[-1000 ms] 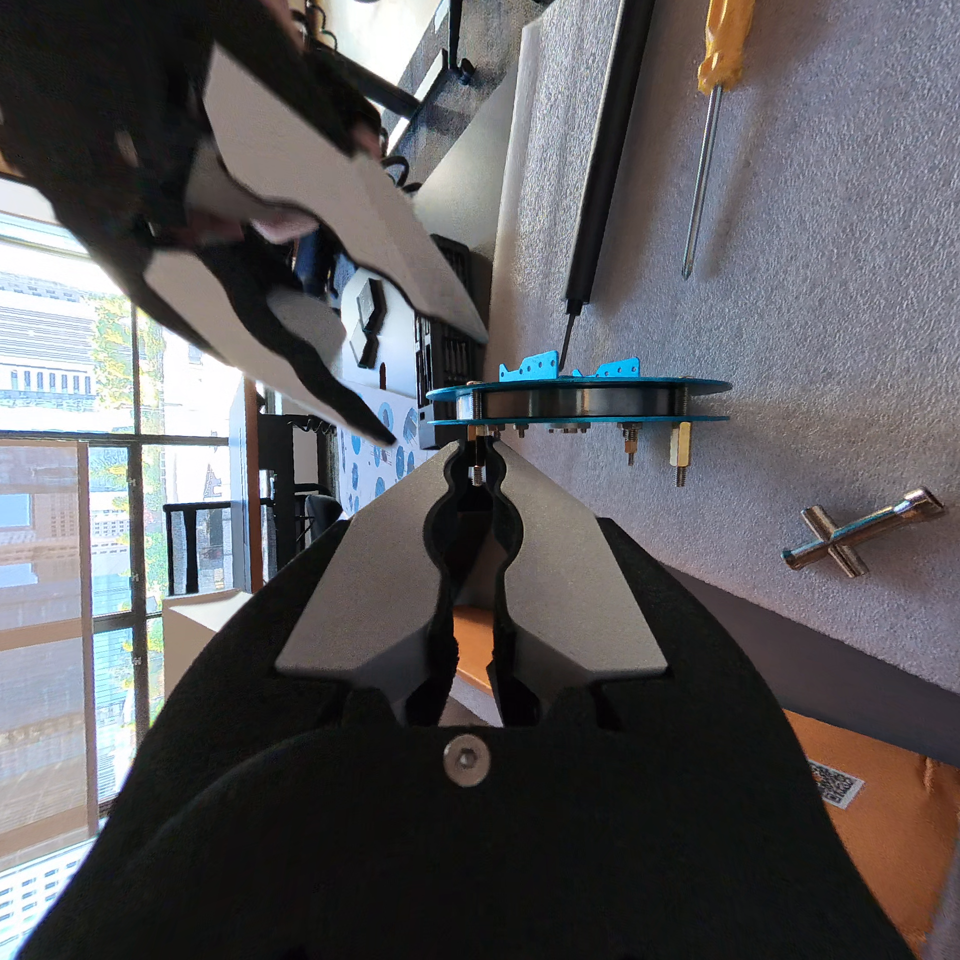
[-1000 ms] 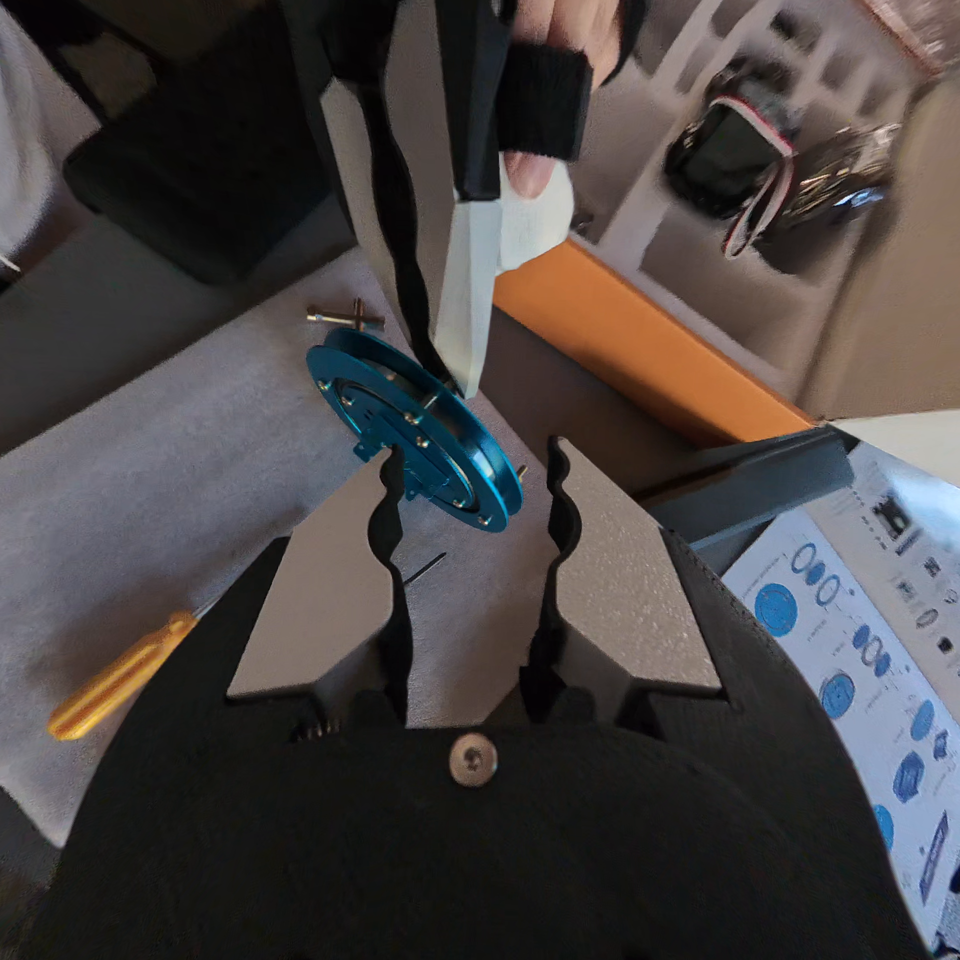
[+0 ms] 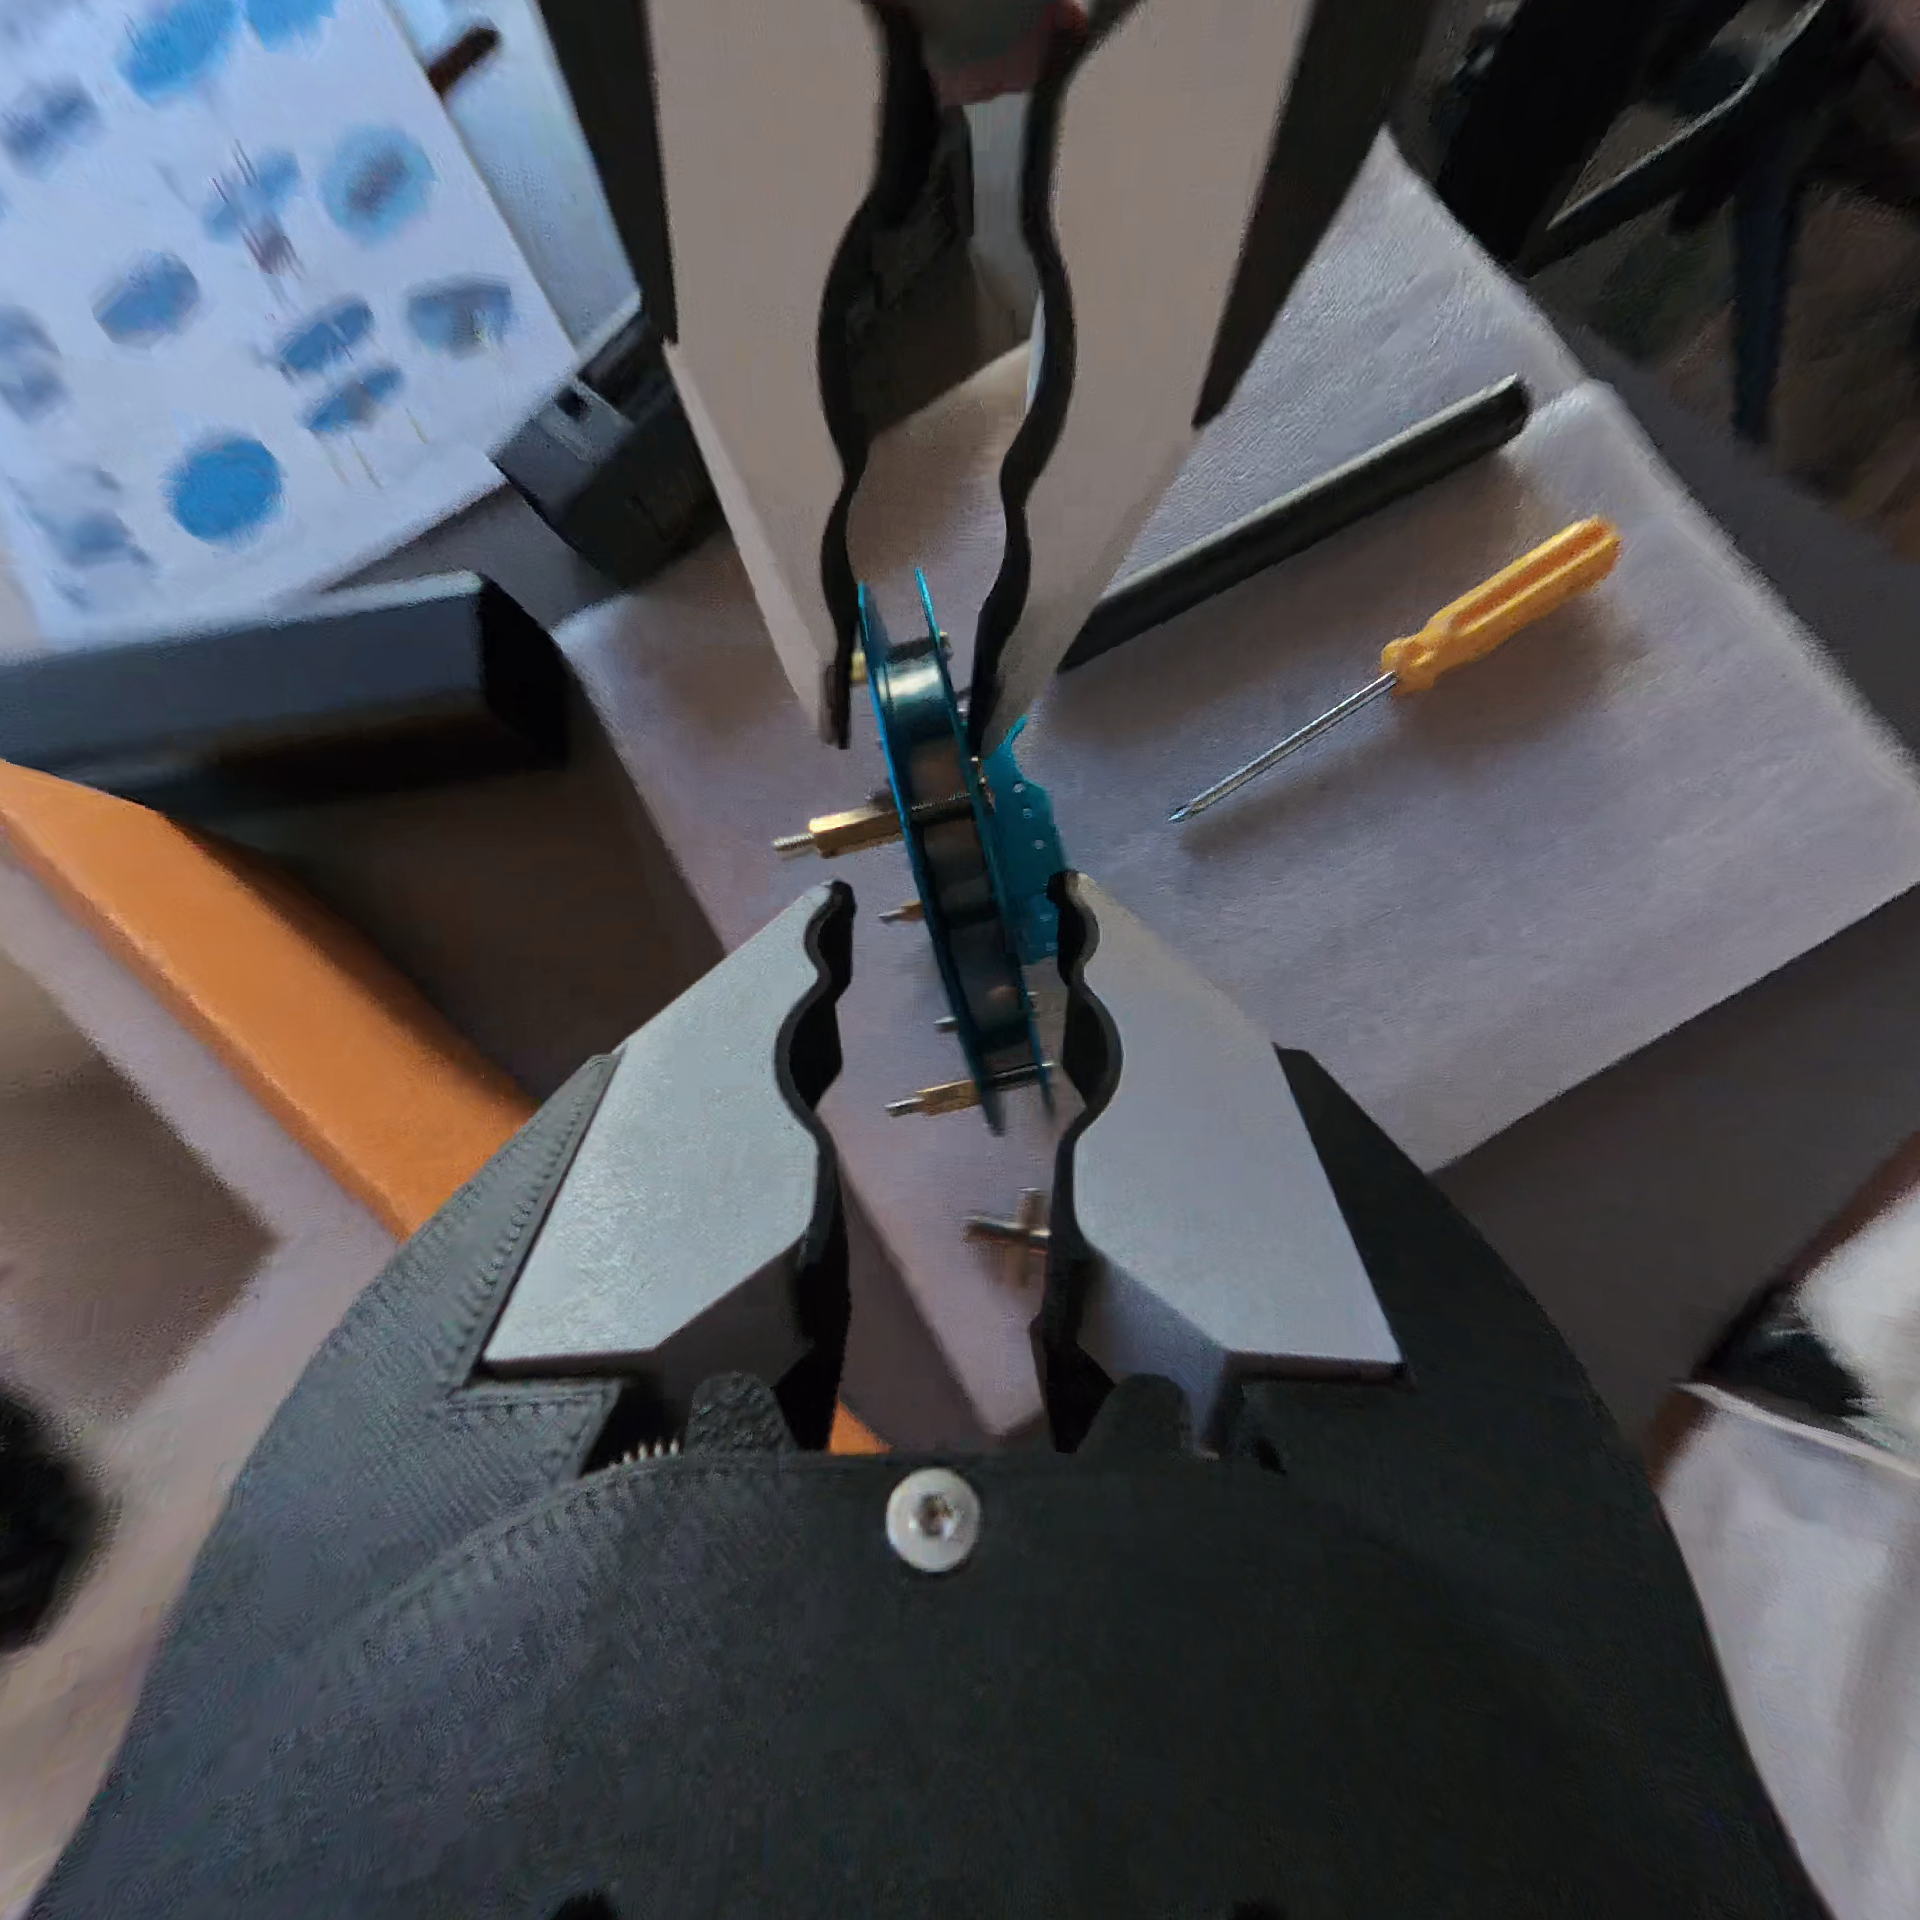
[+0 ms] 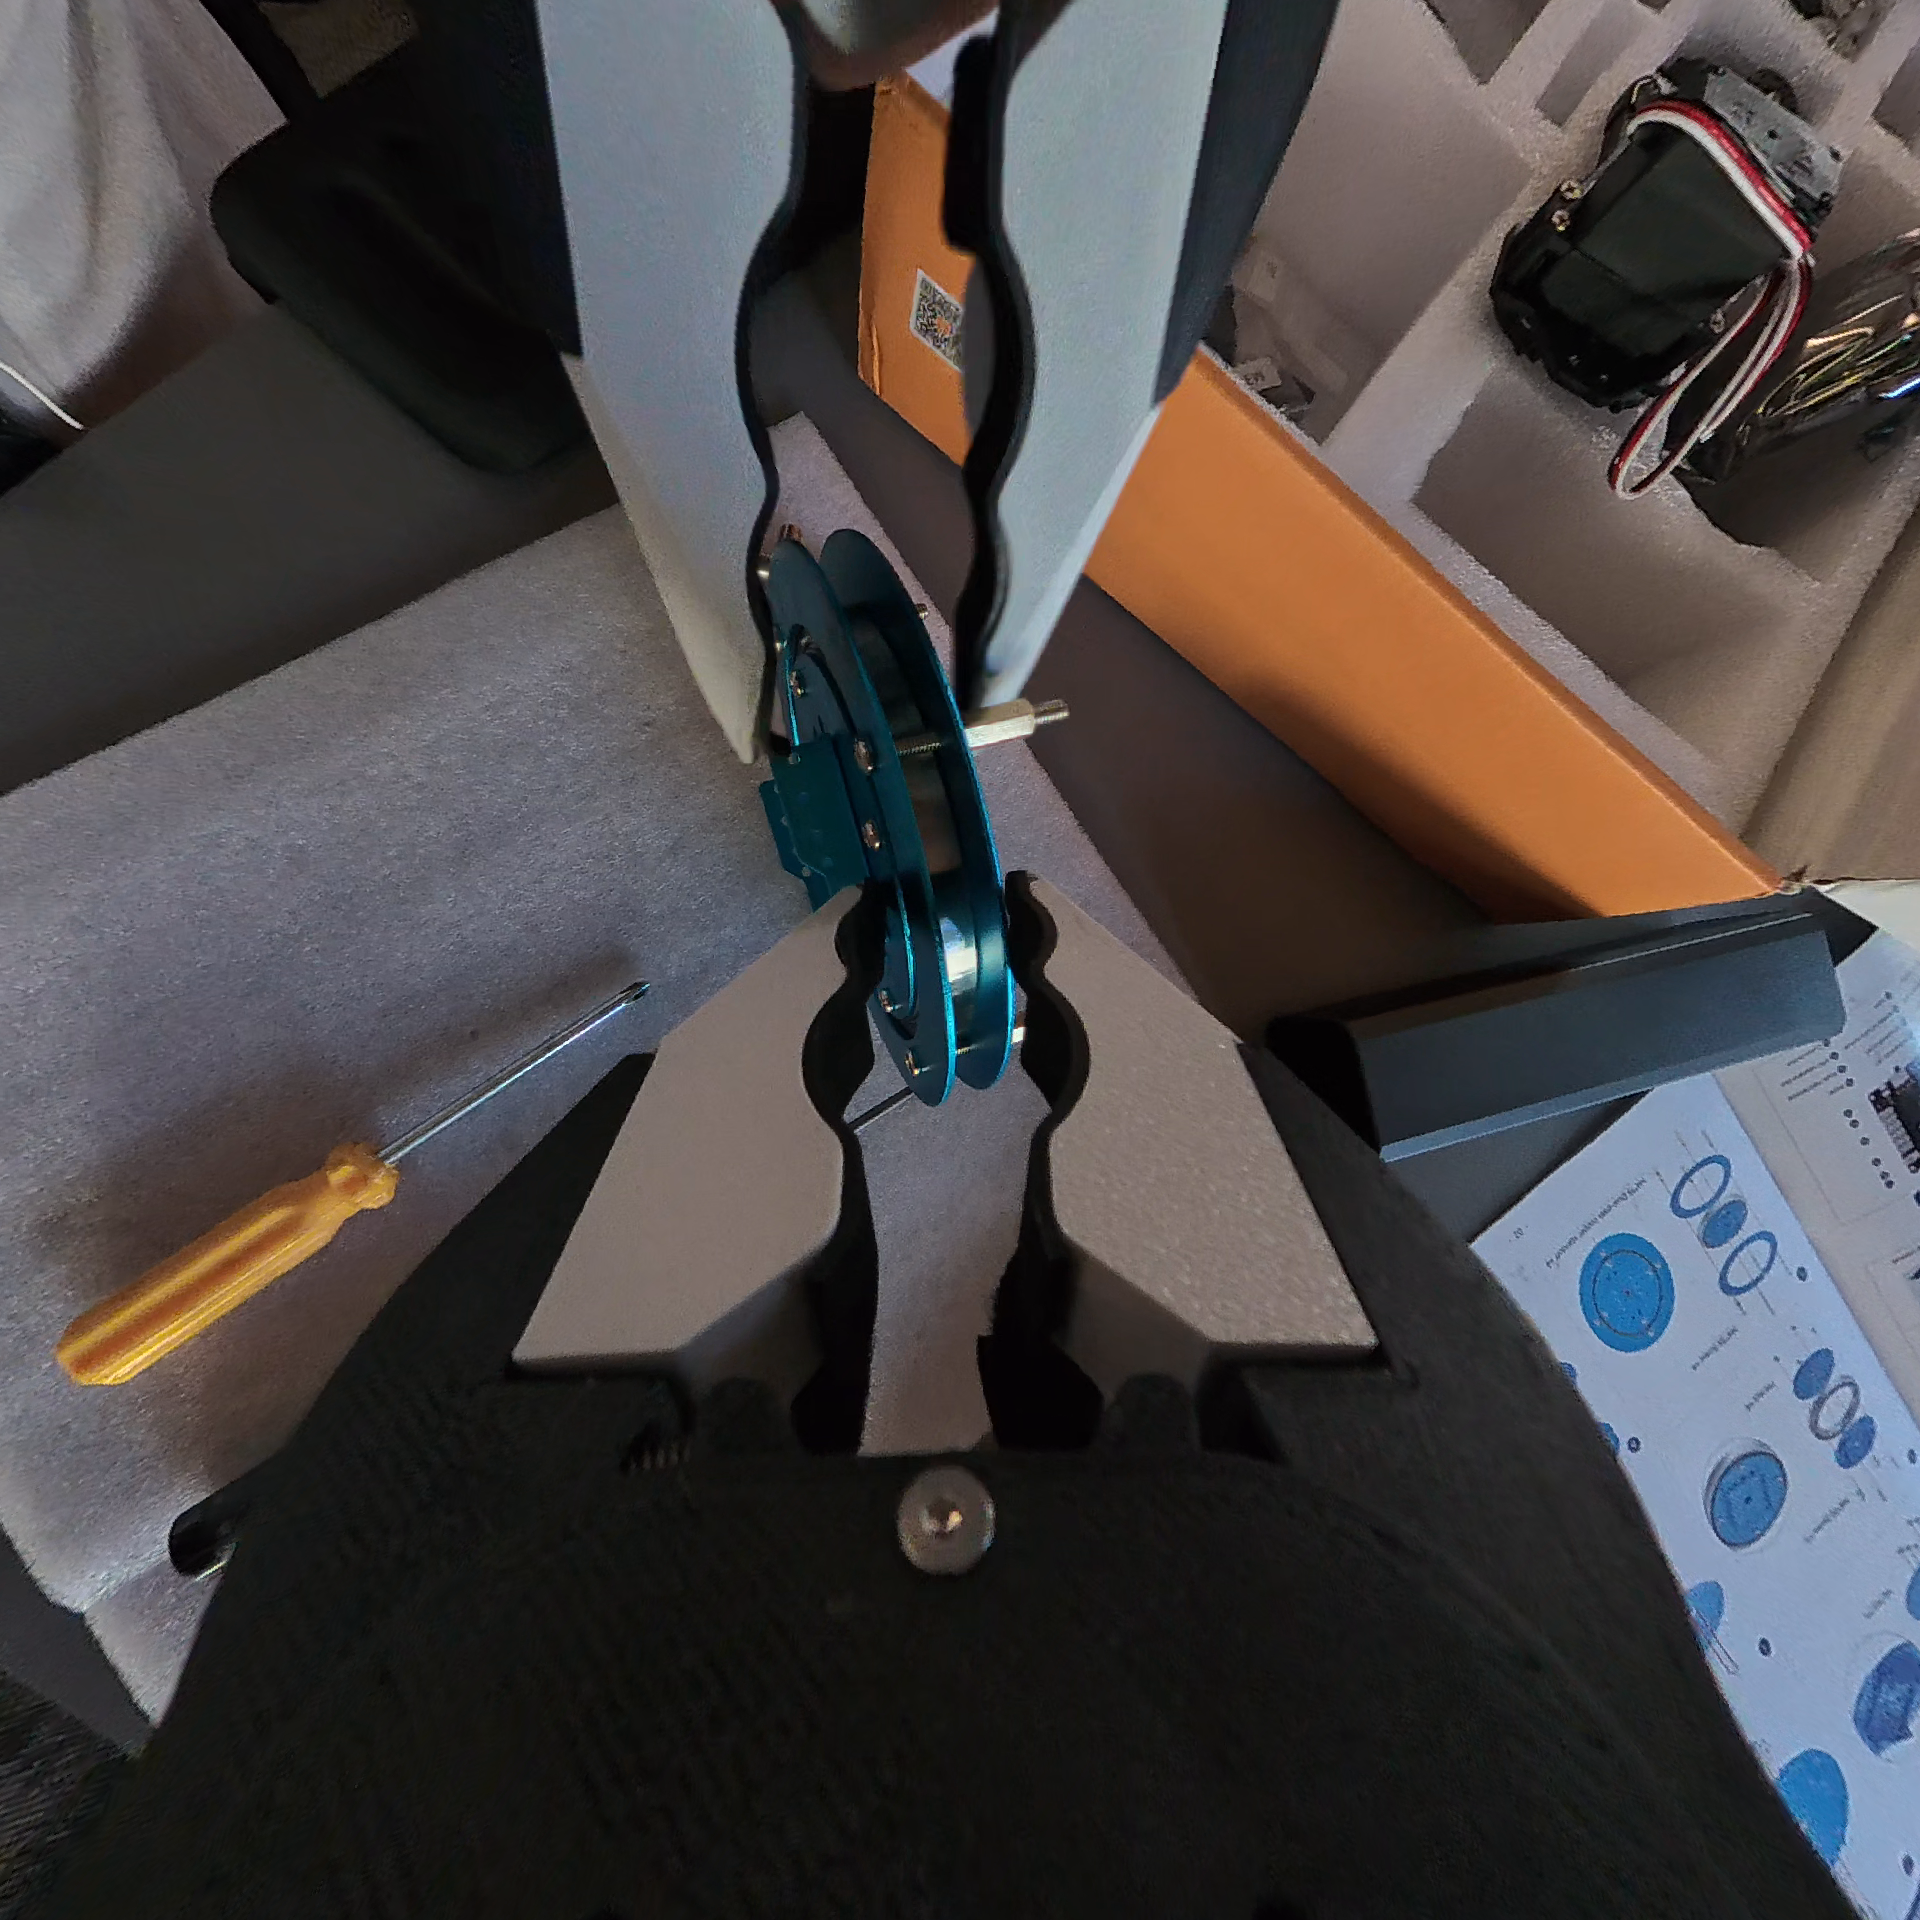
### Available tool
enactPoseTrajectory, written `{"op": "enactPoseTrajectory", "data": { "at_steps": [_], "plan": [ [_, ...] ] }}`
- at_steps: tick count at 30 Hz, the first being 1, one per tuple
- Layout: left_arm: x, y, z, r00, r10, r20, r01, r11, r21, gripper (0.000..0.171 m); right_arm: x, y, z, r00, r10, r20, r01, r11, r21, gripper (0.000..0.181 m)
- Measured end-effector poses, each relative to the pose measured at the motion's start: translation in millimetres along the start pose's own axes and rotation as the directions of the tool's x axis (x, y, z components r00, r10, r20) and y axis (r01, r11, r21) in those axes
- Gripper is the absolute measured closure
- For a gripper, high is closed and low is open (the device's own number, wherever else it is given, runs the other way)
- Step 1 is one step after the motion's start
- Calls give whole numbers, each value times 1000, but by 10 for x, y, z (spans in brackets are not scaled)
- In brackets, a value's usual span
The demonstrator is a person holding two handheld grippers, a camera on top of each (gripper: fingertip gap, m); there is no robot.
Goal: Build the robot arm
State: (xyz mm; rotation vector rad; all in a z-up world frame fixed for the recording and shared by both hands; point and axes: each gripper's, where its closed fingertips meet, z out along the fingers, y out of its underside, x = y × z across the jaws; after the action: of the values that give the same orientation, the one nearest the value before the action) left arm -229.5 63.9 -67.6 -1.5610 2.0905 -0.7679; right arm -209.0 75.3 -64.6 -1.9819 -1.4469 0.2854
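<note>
My right hand-held gripper (image 4: 925, 904) is clamping the blue disc (image 4: 894, 821) on edge. My left hand-held gripper (image 3: 951, 904) is gaping around it, above the worktop (image 3: 1455, 883), screwdriver (image 3: 1455, 644) nearby.

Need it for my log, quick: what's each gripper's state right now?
Left gripper: open, fingers either side of the blue disc assembly, not clamping it.
Right gripper: closed on the blue disc assembly's rim.

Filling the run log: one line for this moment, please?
left claw: open, straddling blue disc assembly; right claw: shut on it
</note>
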Motion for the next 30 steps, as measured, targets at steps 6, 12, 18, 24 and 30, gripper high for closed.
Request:
{"op": "enactPoseTrajectory", "data": {
  "at_steps": [6, 12, 18, 24, 30],
  "plan": [
    [61, 36, 125, 926, -335, -173, 346, 937, 36, 135, 17, 2, 2, 1000, 14, -24, -14, 1000, 11, 157],
    [-10, 160, 184, 965, -262, -1, 261, 959, 113, 127, 13, -22, 9, 998, 2, -62, -1, 1000, 10, 157],
    [-69, 178, 325, 974, -193, 115, 174, 971, 162, 152, 35, -20, 12, 994, -3, -111, 4, 1000, 10, 155],
    [-82, 161, 338, 973, -202, 109, 190, 976, 108, 153, 187, 65, -147, 940, 6, -340, -6, 1000, 0, 141],
    [-70, 152, 350, 966, -209, 154, 199, 977, 78, 153, -251, 179, -443, 833, 408, -372, -333, 909, 251, 129]
  ]
}}
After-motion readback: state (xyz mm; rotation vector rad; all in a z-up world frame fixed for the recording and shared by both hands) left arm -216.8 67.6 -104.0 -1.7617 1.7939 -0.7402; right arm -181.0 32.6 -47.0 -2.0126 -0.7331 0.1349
